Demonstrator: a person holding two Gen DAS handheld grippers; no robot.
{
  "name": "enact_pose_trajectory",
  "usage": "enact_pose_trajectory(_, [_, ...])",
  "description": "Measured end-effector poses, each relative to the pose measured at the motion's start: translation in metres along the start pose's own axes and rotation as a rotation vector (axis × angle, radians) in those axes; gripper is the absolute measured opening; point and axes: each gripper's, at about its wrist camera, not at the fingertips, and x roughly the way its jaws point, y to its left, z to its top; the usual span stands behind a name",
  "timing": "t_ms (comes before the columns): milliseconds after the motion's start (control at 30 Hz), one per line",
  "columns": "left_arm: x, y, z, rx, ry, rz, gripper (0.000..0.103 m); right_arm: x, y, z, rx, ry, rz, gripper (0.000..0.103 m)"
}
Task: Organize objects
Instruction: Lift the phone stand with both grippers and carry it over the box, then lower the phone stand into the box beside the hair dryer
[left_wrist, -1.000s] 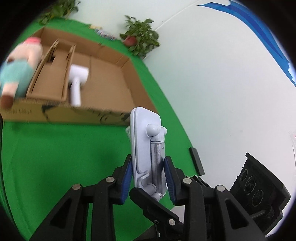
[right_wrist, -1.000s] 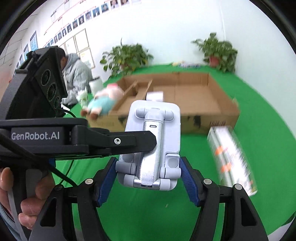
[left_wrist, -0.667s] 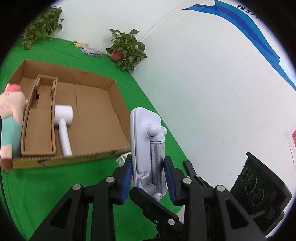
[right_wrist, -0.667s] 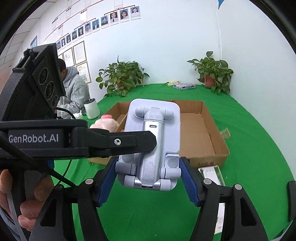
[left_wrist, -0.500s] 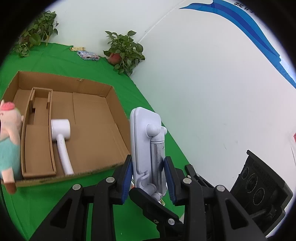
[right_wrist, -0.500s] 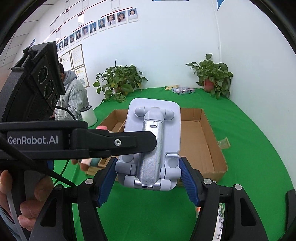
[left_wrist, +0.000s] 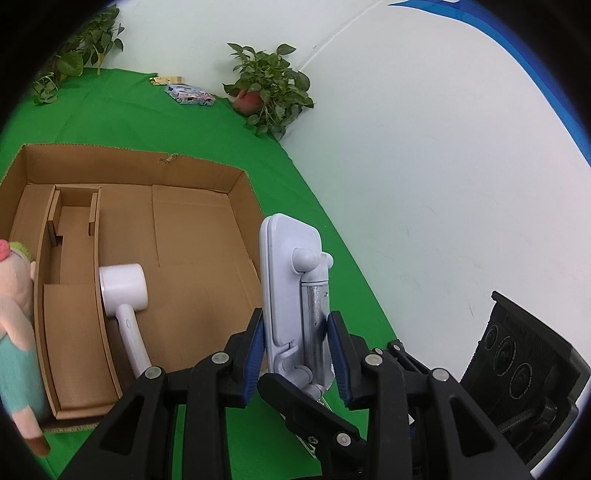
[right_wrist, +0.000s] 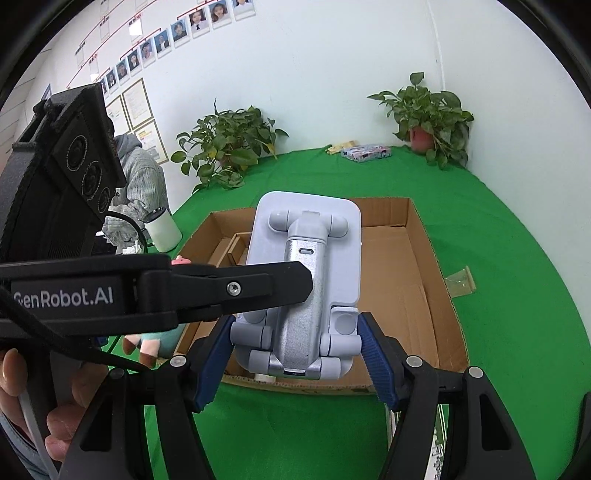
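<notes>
Both hand-held grippers grip the same pale lilac phone stand (right_wrist: 306, 280), each across a different side. In the right wrist view the right hand-held gripper (right_wrist: 295, 354) sits at the lower centre of the frame, its 2 blue pads (right_wrist: 376, 363) pressed on the stand's wide base, 1 on each side. The left hand-held gripper (right_wrist: 258, 284) reaches in from the left edge of that frame, its black finger lying across the stand's silver hinge arm. A hand (right_wrist: 55, 406) holds its grip at the lower left.

In the left wrist view the left hand-held gripper (left_wrist: 297, 354) is at the lower centre, jaws narrow, clamped on the stand's thin edge (left_wrist: 291, 295), which stands upright between the pads. The right hand-held gripper's camera housing (left_wrist: 517, 387) shows at the lower right.

Behind the stand, an open cardboard box (left_wrist: 243, 206) lies on the green desk (left_wrist: 129, 107). Inside it, at the left of the frame, a white hair dryer (left_wrist: 123, 295) lies beside a cardboard divider (left_wrist: 74, 332). A pink plush doll (left_wrist: 14, 332) in a teal outfit leans on the box's left wall. 2 potted plants (right_wrist: 428, 122) stand at the far edge of the desk, with a small printed packet (right_wrist: 365, 152) between them. A person in a grey hoodie (right_wrist: 140, 184) sits at the left of the right wrist view, near a white cylinder (right_wrist: 162, 229).
</notes>
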Motion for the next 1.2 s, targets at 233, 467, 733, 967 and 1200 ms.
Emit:
enact_pose_trajectory(233, [0.014,0.018,0.020,-0.022,0.041,0.051,0.032,0.038,-0.010,0.022,0.012,0.064,0.044,0.064])
enact_pose_trajectory(467, [0.052,0.055,0.013,-0.092,0.127,0.083,0.032,0.093,-0.030,0.016,0.049,0.174,0.080,0.064])
enact_pose_trajectory(733, [0.095,0.096,-0.007,-0.172,0.240,0.118,0.032,0.150,-0.051,-0.017,0.115,0.332,0.113,0.064])
enact_pose_trajectory(967, [0.110,0.117,-0.015,-0.215,0.279,0.129,0.032,0.179,-0.057,-0.034,0.117,0.412,0.120,0.064])
enact_pose_trajectory(1200, [0.112,0.130,-0.017,-0.248,0.301,0.146,0.032,0.188,-0.054,-0.038,0.109,0.455,0.118,0.064])
